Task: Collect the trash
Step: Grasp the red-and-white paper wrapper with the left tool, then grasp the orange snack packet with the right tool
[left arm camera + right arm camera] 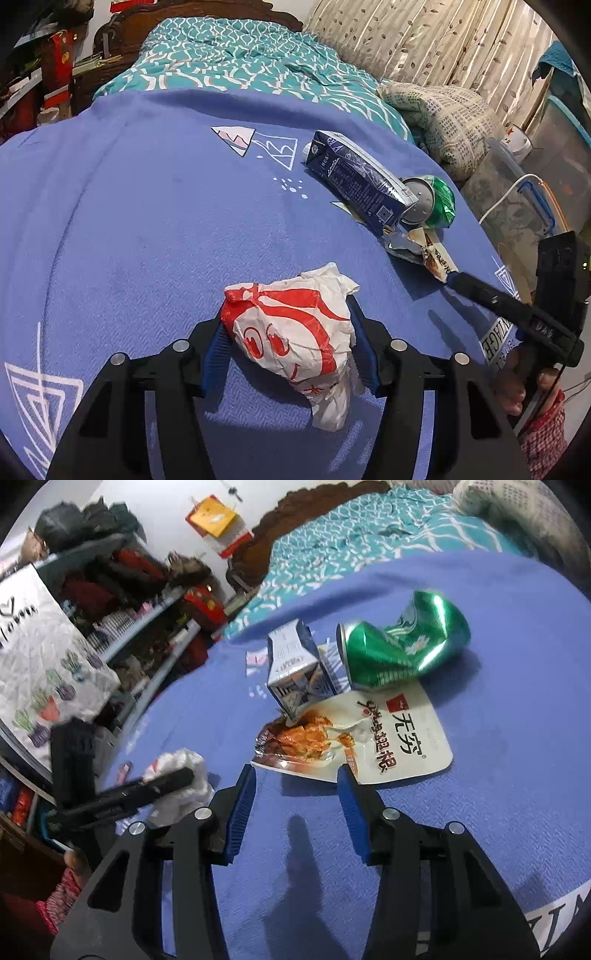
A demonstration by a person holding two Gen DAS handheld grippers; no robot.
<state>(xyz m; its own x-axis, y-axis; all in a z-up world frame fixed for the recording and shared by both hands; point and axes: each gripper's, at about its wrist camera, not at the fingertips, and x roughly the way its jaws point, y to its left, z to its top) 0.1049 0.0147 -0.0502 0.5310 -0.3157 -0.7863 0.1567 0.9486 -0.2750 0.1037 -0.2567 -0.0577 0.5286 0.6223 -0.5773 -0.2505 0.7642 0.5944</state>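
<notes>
Blue woven blanket [147,221] is carrying trash. Left gripper [291,332] is clamping a crumpled red-white paper wrapper [295,332], its long axis running toward the camera. Right gripper [295,775], jaws half-open and empty, is touching a flat glossy snack pouch [399,738] at the blanket's right edge.

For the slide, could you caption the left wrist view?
Left gripper clamps crumpled wrapper on blue blanket.

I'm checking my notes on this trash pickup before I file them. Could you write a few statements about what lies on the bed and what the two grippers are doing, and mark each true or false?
1. The left gripper has the crumpled red and white wrapper between its fingers. True.
2. The green can is intact and stands upright. False: it is dented and lies on its side.
3. The dark blue carton lies on the blue blanket right beside the can. True.
4. The right gripper grips the can. False: its fingers stand open at the near edge of the flat snack packet.
</notes>
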